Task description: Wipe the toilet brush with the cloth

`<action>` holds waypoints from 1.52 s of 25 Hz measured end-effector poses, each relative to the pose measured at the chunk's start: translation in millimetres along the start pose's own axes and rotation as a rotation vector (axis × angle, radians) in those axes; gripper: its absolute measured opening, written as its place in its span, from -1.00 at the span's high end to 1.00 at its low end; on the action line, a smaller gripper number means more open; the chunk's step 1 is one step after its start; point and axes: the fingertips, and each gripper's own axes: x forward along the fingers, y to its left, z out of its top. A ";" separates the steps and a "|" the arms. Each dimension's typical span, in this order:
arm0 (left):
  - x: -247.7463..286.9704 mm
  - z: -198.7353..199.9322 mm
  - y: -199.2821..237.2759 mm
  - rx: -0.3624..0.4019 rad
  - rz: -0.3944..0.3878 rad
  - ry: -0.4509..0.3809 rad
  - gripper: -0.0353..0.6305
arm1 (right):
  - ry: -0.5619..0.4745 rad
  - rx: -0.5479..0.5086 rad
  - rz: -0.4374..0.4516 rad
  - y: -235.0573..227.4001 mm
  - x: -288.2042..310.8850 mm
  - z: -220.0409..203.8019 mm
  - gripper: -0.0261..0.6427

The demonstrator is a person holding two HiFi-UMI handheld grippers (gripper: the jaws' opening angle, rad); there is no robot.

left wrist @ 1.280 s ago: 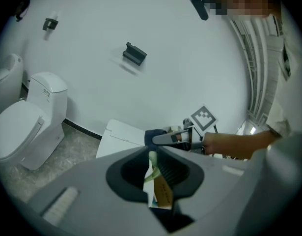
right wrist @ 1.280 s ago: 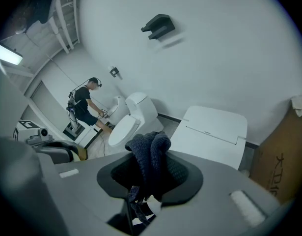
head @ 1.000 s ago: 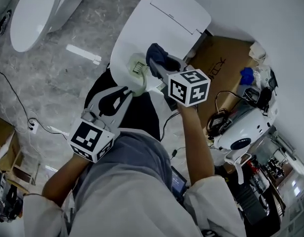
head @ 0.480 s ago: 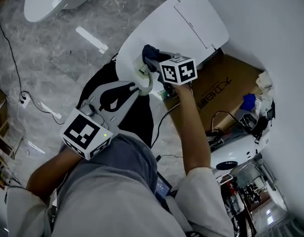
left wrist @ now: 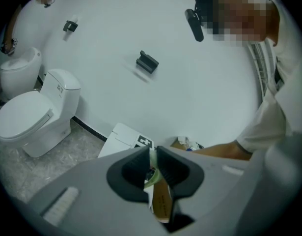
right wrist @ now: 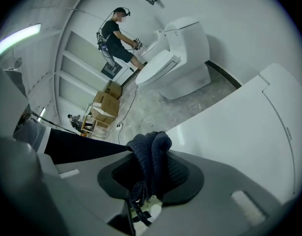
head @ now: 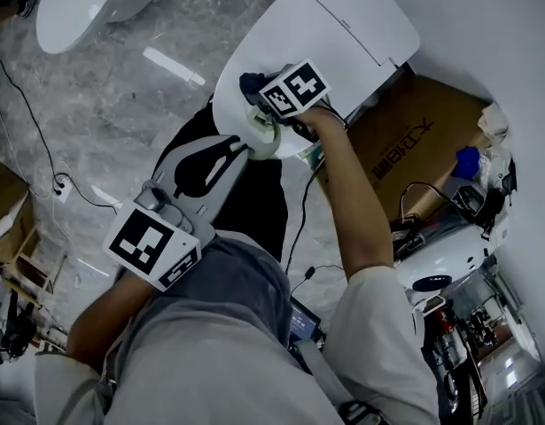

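Under my left tongs (head: pixel 241 153) and right tongs (head: pixel 257 96) stands a white toilet (head: pixel 343 25), lid down, on a grey marbled floor (head: pixel 104 122). Further left of them is a second toilet (head: pixel 86 7). To their right a brown cardboard box (head: pixel 414 140) lies by the white wall (head: pixel 494 16), and a strip of light (head: pixel 173 66) glints on the floor

Dark print on the cardboard box (head: pixel 429 122) is too unclear to read.

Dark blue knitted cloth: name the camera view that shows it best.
The right gripper view: the dark blue knitted cloth fills the centre, bunched between the right gripper's closed jaws, its weave clear. The head view shows only a small dark wad beside that gripper's marker cube. The left gripper view shows none of it.
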 end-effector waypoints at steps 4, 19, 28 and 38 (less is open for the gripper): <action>1.8 -0.3 0.5 -0.010 0.000 0.005 0.89 | 0.048 -0.009 0.007 -0.3 13.4 -3.2 0.59; 10.0 3.5 4.8 -0.007 0.005 0.017 0.89 | 0.175 -0.107 0.011 -15.1 45.7 -8.5 0.58; 12.8 3.5 8.1 -0.026 0.005 0.008 0.89 | 0.244 -0.112 -0.001 -25.3 63.0 -14.0 0.57; 14.4 2.8 9.3 -0.036 -0.003 0.005 0.89 | 0.269 -0.090 -0.008 -33.7 71.9 -17.8 0.57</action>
